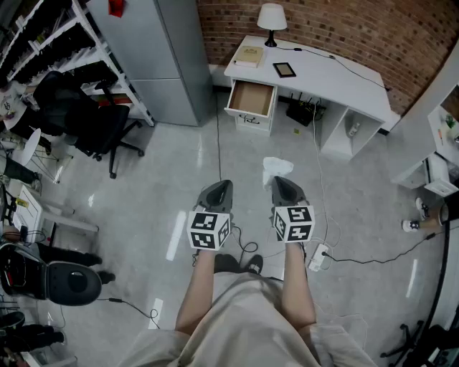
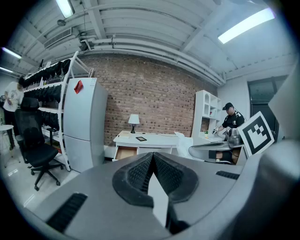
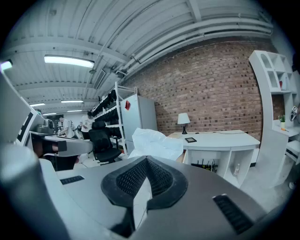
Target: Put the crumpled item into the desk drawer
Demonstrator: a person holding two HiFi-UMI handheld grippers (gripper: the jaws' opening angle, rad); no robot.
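A crumpled white item (image 1: 277, 168) sticks out from the tip of my right gripper (image 1: 280, 180), which is shut on it. In the right gripper view the crumpled item (image 3: 155, 143) bulges just above the closed jaws of the right gripper (image 3: 146, 161) and hides the drawer. My left gripper (image 1: 222, 184) hangs beside it, shut with nothing in it; in its own view the left gripper (image 2: 152, 157) has its pads pressed together. The open wooden drawer (image 1: 251, 99) juts from the left end of the white desk (image 1: 323, 75), well ahead across the floor. It shows again as the drawer (image 2: 124, 153).
A grey tall cabinet (image 1: 161, 57) stands left of the desk, a black office chair (image 1: 93, 122) further left. A lamp (image 1: 271, 18), a tablet (image 1: 284, 69) and a book (image 1: 249, 55) lie on the desk. Cables and a power strip (image 1: 318, 256) lie by my feet.
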